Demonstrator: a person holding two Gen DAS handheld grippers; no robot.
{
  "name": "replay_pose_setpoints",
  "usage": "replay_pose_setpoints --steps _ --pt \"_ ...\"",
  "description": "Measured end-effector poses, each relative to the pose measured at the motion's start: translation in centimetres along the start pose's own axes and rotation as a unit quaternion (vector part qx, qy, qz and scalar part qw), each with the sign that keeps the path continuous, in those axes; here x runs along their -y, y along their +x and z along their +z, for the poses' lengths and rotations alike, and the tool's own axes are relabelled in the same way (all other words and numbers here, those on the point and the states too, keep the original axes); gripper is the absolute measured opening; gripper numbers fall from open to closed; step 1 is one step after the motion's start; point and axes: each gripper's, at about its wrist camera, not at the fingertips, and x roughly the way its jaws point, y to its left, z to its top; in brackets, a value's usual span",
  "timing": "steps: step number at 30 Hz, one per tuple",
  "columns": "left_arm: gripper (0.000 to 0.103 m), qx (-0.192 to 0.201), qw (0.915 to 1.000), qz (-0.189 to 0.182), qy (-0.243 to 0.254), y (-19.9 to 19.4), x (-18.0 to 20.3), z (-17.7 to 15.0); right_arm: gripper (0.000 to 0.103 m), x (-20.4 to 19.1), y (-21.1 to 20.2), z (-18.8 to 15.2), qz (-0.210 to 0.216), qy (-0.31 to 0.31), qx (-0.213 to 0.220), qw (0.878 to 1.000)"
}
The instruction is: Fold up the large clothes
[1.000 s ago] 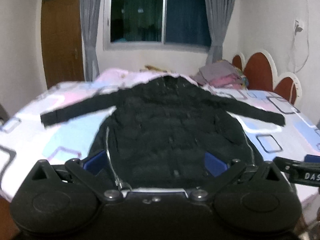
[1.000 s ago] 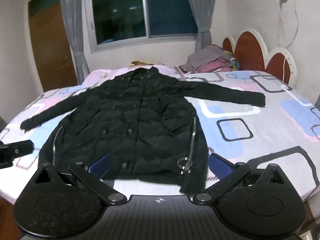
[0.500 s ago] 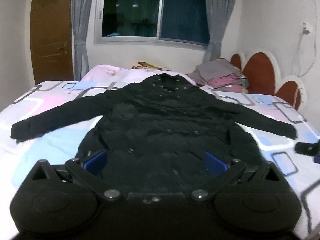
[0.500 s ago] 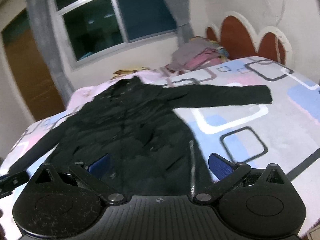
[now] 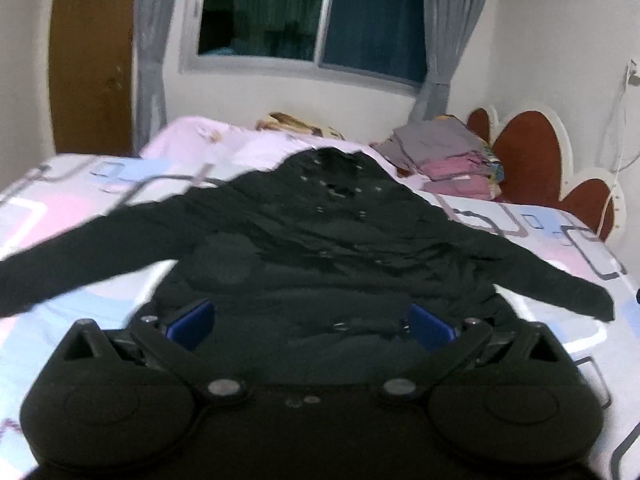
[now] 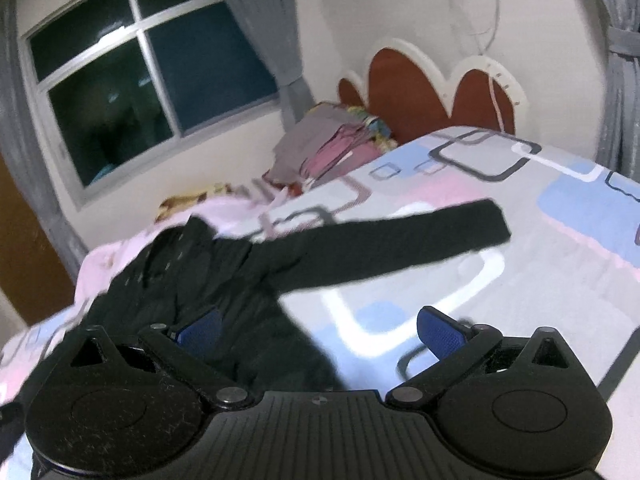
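Black coat (image 5: 328,264) spread flat on the patterned bed (image 5: 60,208), front up, both sleeves stretched out sideways, collar toward the window (image 5: 312,12). Left tongs (image 5: 310,320) spread wide and empty over the coat's lower body, blue pads on either side of its middle. Right tongs (image 6: 320,330) likewise spread and gripping nothing, poised at the coat's right edge, one blue pad over black fabric, the other over bare bedsheet, with the outstretched sleeve (image 6: 400,240) lying just beyond.
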Motion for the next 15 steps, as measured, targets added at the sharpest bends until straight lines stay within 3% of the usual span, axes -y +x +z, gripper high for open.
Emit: replay_pose_setpoints --steps 5,10,11,12,15 --pt "0.103 0.031 0.9993 0.001 0.021 2.4 2.5 0.9 0.102 4.5 3.7 3.1 -0.012 0.046 0.025 0.999" --pt "0.103 0.023 0.9993 0.012 0.027 5.6 4.4 2.6 0.100 10.3 9.9 5.0 -0.021 0.111 0.026 0.993" --pt "0.103 0.023 0.9992 0.015 0.028 6.3 4.9 2.9 0.090 11.4 11.1 5.2 -0.019 0.124 0.024 0.992" --pt "0.103 0.023 0.9992 0.017 0.028 7.0 5.4 3.2 0.066 12.5 12.3 5.3 -0.018 0.135 0.019 0.991" --pt "0.103 0.025 0.9992 0.023 0.022 9.4 6.8 3.9 0.062 15.5 15.6 5.4 -0.036 0.162 0.005 0.986"
